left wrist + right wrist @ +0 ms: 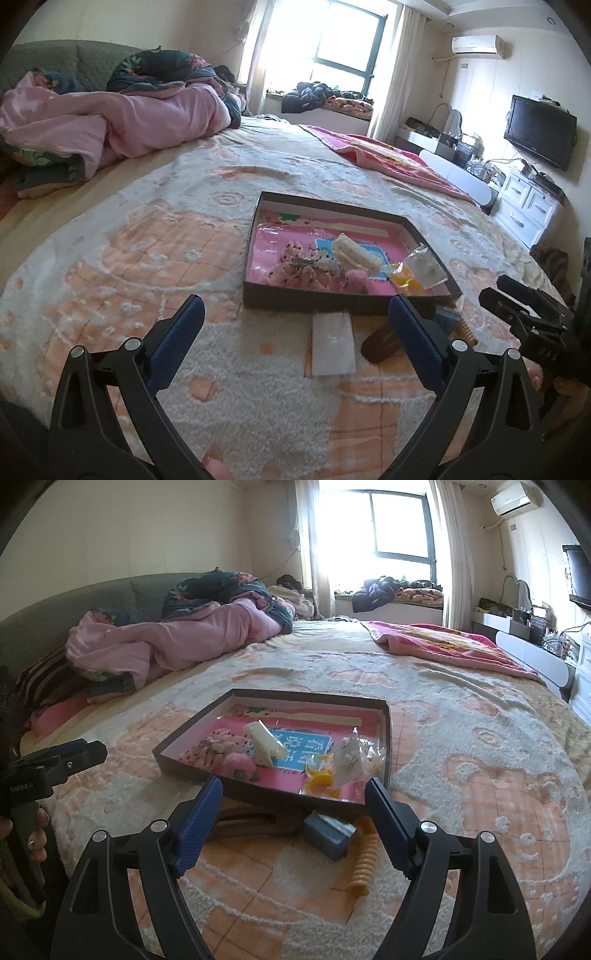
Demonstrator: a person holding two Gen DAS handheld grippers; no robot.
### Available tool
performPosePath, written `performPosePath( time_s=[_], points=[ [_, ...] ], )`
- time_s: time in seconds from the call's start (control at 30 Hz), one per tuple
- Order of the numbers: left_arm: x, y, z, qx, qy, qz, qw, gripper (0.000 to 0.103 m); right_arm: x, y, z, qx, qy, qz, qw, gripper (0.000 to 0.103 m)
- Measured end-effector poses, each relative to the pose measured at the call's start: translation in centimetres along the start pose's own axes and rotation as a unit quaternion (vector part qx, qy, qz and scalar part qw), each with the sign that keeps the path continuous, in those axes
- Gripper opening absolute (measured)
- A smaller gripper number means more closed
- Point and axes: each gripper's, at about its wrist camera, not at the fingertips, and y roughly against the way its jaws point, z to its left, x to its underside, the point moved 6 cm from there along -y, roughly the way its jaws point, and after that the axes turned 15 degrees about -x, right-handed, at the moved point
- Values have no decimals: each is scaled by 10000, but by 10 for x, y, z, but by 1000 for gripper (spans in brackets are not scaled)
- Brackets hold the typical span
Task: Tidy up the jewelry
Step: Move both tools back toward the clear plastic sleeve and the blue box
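Note:
A shallow dark box (291,297) (386,738) with a pink lining lies on the bed and holds several hair accessories: a white claw clip (356,254) (264,744), a pink pompom (238,766), a yellow clip (319,781), a small plastic bag (424,267) (345,762). In front of the box lie a white packet (332,345), a brown hair clip (380,343) (247,821), a grey-blue box (328,834) and an orange spiral tie (364,860). My left gripper (295,325) is open above the packet. My right gripper (295,808) is open above the loose items.
The bed has a cream and peach fleece cover (147,258). A pink quilt (110,122) is heaped at the head. A pink blanket (391,158) lies at the far right. A TV (541,131) and white drawers (528,206) stand beyond the bed.

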Motion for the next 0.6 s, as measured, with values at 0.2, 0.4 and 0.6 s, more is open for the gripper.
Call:
performPosePath(
  time_s=[0.2,0.4,0.6],
  points=[
    [12,1,3,-6,-19,91,10000,91,16,1,7,-14,76,163,9998,77],
    [21,3,5,-13,-75,148,9999,91,28,1,11,17,115,293,9995,77],
    [27,1,3,39,-90,229,9997,91,39,0,12,24,101,433,9990,77]
  ],
)
